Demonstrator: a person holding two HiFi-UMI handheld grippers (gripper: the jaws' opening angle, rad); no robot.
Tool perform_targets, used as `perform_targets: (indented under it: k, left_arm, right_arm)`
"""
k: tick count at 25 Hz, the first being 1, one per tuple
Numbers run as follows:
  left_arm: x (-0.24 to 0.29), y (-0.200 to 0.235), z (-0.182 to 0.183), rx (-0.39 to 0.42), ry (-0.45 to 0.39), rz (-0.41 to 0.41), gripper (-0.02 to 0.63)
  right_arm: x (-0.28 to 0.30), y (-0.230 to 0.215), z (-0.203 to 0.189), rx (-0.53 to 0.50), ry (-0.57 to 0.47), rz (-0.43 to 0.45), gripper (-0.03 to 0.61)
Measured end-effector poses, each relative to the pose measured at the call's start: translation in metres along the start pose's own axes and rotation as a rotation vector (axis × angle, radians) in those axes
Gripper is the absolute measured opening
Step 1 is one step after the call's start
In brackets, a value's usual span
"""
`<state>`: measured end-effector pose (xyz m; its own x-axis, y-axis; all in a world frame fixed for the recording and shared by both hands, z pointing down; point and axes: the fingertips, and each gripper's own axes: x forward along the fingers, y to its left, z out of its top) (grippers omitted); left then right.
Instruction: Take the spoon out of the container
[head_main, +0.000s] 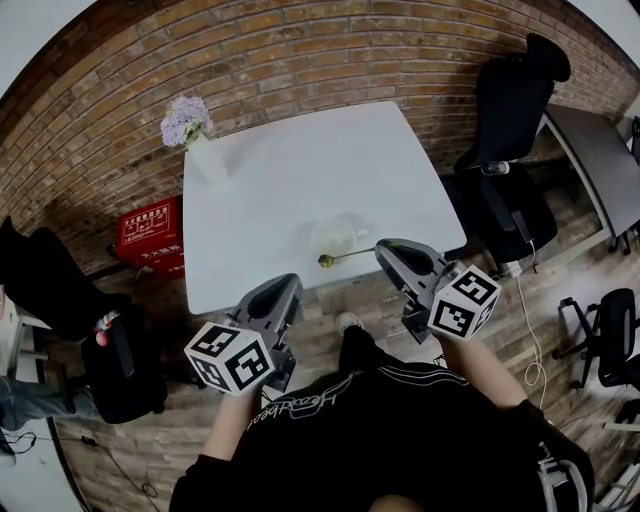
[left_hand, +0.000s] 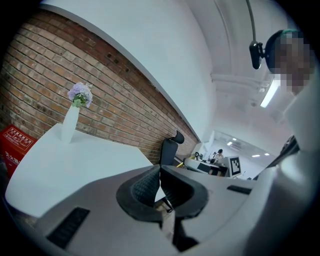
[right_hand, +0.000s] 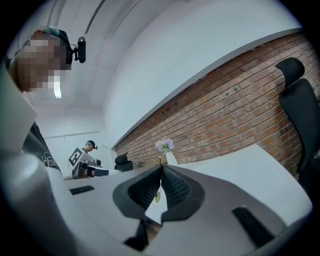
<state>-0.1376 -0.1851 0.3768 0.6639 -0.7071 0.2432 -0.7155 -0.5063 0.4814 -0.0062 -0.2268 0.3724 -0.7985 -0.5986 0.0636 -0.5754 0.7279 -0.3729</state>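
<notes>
A clear glass container (head_main: 336, 236) stands near the front edge of the white table (head_main: 290, 180). A thin golden spoon (head_main: 345, 257) lies level just in front of it, with its bowl to the left and its handle in my right gripper (head_main: 382, 247), which is shut on it. In the right gripper view the spoon (right_hand: 158, 195) runs between the closed pads of that gripper (right_hand: 161, 167). My left gripper (head_main: 290, 286) hangs below the table's front edge, shut and empty; its pads meet in the left gripper view (left_hand: 160, 169).
A white vase of purple flowers (head_main: 190, 125) stands at the table's far left corner. A black office chair (head_main: 510, 150) is right of the table, a red box (head_main: 150, 235) and another dark chair (head_main: 100, 350) are left of it. A brick wall runs behind.
</notes>
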Motion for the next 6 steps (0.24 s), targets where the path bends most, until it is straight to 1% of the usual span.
perform_targets:
  k: [6]
  left_arm:
    - [0.0060,0.0011,0.0013,-0.004,0.002,-0.005,0.005]
  right_arm:
    - [0.0017,-0.0065,0.0020,0.002,0.000,-0.008,0.000]
